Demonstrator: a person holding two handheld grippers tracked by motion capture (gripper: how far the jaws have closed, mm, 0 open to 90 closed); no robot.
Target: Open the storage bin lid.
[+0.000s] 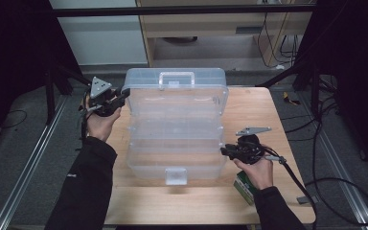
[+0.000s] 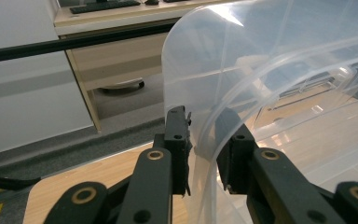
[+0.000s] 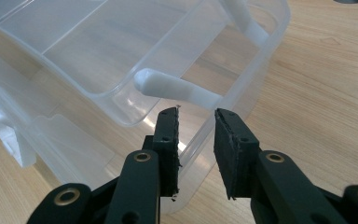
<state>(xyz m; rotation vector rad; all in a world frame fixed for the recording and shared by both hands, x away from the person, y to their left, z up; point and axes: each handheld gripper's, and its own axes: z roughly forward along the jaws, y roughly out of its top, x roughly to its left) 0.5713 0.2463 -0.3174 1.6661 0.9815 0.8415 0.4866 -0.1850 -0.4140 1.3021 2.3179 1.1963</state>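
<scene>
Black jaws of the right gripper [image 3: 196, 140] rise from the bottom of the right gripper view, standing apart with nothing pinched; the rim of the clear plastic tiered storage box [image 3: 121, 70] and its white swing arm [image 3: 177, 89] lie just ahead of the tips. In the high view that gripper [image 1: 224, 150] sits right of centre, at the box's right edge, with a small green-and-white carton [image 1: 243, 187] near the lower right by the person's hand.

At the upper left of the high view the left gripper [image 1: 123, 95] meets the box's raised lid corner. In the left gripper view its jaws straddle the curved clear lid wall [image 2: 205, 140]; whether the pads actually press on it I cannot tell.

Judging by this, the box [image 1: 176, 124] stands unfolded at the middle of the light wooden table [image 1: 268, 110], lid back and trays stepped out, seemingly empty. Loading or closing appears to remain.
</scene>
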